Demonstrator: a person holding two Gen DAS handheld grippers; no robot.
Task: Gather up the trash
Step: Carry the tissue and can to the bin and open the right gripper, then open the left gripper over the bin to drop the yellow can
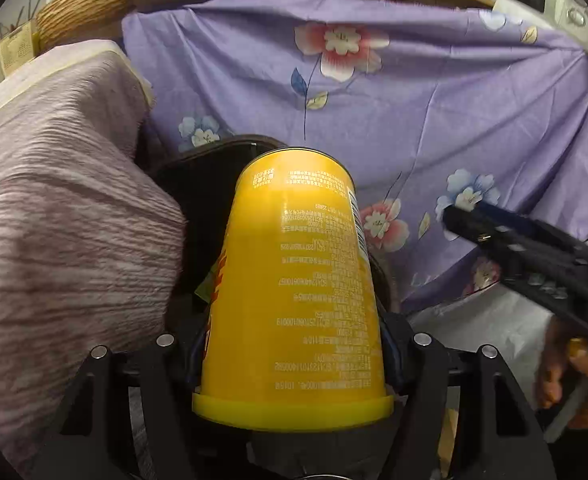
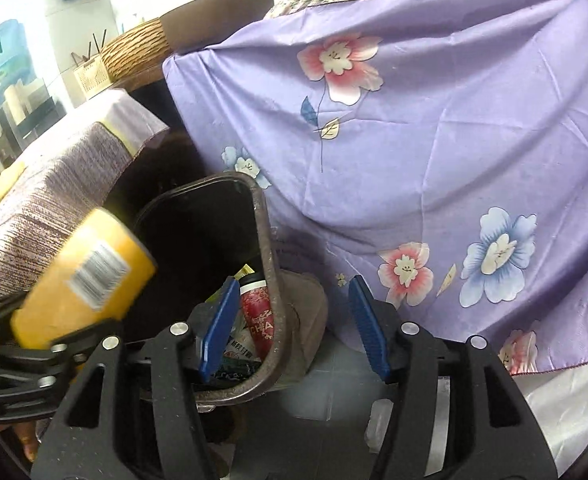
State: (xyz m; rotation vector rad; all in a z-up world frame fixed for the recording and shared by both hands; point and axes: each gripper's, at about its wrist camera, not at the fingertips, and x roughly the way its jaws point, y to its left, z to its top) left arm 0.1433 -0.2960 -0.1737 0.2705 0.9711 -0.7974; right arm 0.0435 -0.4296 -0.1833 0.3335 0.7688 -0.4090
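Beside the purple flowered cloth [image 2: 434, 128], the dark plastic trash bin [image 2: 267, 280] already holds a red bottle [image 2: 259, 316] and wrappers. The left gripper [image 1: 294, 344] clamps the yellow cylindrical can [image 1: 294, 280] above it, not yet dropped; the right gripper [image 2: 294, 328] stands spread, empty.

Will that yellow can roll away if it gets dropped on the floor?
Probably. The yellow can is round and smooth-sided, so lying down it would likely roll. It looks stiff, keeping its shape in the left gripper. Its weight is hard to judge.
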